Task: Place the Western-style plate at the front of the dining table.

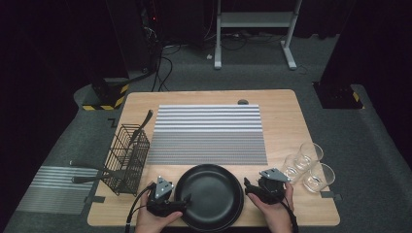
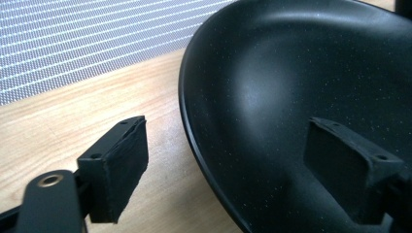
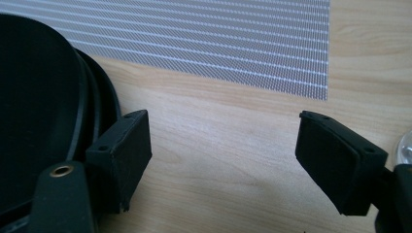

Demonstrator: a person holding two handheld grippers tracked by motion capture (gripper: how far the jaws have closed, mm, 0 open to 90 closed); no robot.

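Observation:
A black round plate (image 1: 209,196) lies on the wooden table (image 1: 282,121) near its front edge. My left gripper (image 1: 183,201) is at the plate's left rim and is open. In the left gripper view its jaws straddle the rim of the plate (image 2: 291,87): one fingertip (image 2: 119,165) is over the bare wood and the other is inside the plate, with neither pad pressing. My right gripper (image 1: 248,188) stands open just off the plate's right rim. In the right gripper view only bare wood lies between its jaws, and the plate (image 3: 34,121) is beside the left one.
A grey striped mat (image 1: 209,133) lies behind the plate. A black wire basket (image 1: 127,158) with utensils stands at the left edge. Three clear glasses (image 1: 311,167) are grouped at the right. Another striped mat (image 1: 53,187) lies on the floor to the left.

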